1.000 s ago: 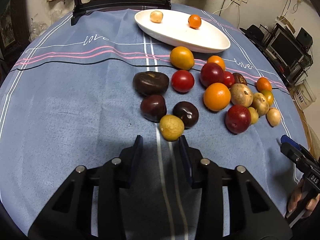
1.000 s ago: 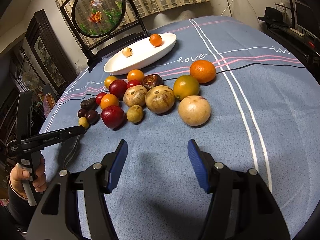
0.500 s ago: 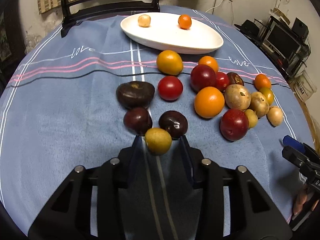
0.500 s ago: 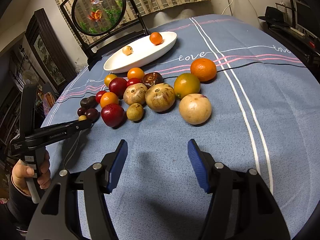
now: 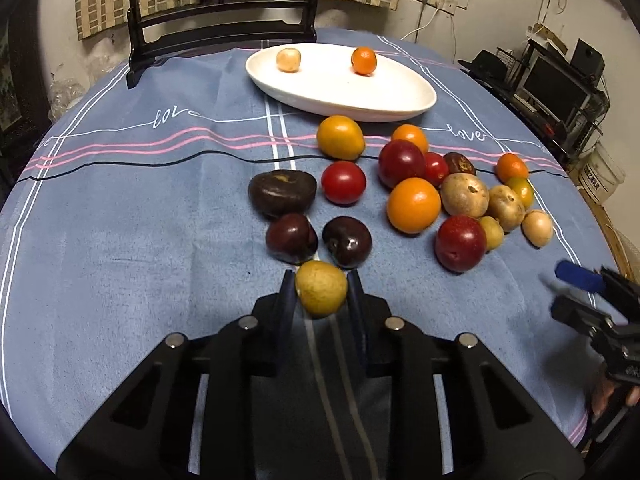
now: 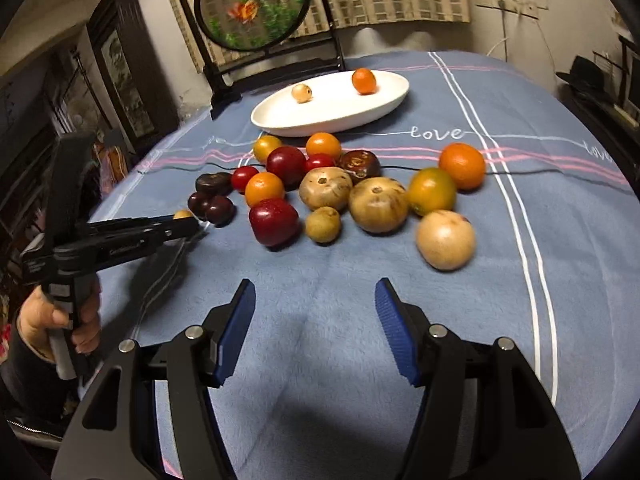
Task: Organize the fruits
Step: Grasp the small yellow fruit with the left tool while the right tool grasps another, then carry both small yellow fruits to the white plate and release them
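My left gripper [image 5: 321, 288] is shut on a small yellow-green fruit [image 5: 321, 293], just in front of two dark plums [image 5: 291, 237]. In the right wrist view this gripper [image 6: 188, 222] shows at the left with the fruit [image 6: 183, 214] between its tips. A white oval plate [image 5: 340, 92] at the far side holds a pale fruit [image 5: 288, 60] and a small orange [image 5: 363, 61]. Several red, orange and brown fruits [image 5: 414, 205] lie on the blue cloth. My right gripper [image 6: 316, 312] is open and empty, near a tan fruit [image 6: 445, 239].
A round fish-tank ornament on a black stand [image 6: 256, 4] stands behind the plate [image 6: 332, 110]. The table edge curves away at right, with shelves and electronics [image 5: 560, 88] beyond. The right gripper [image 5: 588, 304] shows at the right edge of the left wrist view.
My left gripper moved forward onto the yellow-green fruit and closed on it. My right gripper shifted slightly and stayed open.
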A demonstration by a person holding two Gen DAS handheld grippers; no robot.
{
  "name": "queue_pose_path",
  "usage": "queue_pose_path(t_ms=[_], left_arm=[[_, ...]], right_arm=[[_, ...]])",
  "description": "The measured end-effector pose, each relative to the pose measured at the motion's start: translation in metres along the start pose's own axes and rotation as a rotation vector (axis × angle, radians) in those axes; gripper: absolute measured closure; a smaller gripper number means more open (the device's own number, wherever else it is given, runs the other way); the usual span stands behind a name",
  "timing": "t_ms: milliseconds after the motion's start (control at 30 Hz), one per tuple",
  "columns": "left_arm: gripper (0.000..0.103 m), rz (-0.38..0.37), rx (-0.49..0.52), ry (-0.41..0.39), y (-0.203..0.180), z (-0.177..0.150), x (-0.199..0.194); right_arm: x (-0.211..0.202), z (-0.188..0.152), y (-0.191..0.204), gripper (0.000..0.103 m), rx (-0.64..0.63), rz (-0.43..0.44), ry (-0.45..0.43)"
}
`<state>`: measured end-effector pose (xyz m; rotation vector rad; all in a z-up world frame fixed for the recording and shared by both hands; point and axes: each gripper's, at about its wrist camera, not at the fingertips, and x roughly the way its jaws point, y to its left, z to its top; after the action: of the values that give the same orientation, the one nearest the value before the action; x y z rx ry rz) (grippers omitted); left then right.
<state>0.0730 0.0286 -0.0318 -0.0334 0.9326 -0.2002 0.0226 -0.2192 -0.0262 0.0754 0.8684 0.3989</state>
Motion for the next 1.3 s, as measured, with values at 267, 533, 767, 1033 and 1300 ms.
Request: queue_pose_path(t_ms=[267, 533, 767, 1033, 1300], left_arm=[[0.077, -0.033, -0.008, 0.004, 0.005, -0.005, 0.004], [0.077, -0.058, -0.026, 0.015, 0.009, -0.005, 0.009], [0.076, -0.060, -0.024, 0.019, 0.009, -0.005, 0.011], [0.077, -0.046, -0.012, 0.011, 0.006, -0.005, 0.009], [0.077, -0.055, 0.022, -0.049, -0.001, 0.002, -0.014]], right_arm=[[0.035, 0.025, 0.011, 0.054, -0.023, -0.095, 0.098], [0.061, 0.035, 0.013, 0.067, 0.006, -0.144, 0.132], [0.074, 0.042, 0.016, 0.076, 0.000, -0.184, 0.129], [0.058, 0.034, 0.011, 0.077, 0.020, -0.133, 0.100], [0.019, 0.028, 0.006, 0.077, 0.019, -0.088, 0.041]])
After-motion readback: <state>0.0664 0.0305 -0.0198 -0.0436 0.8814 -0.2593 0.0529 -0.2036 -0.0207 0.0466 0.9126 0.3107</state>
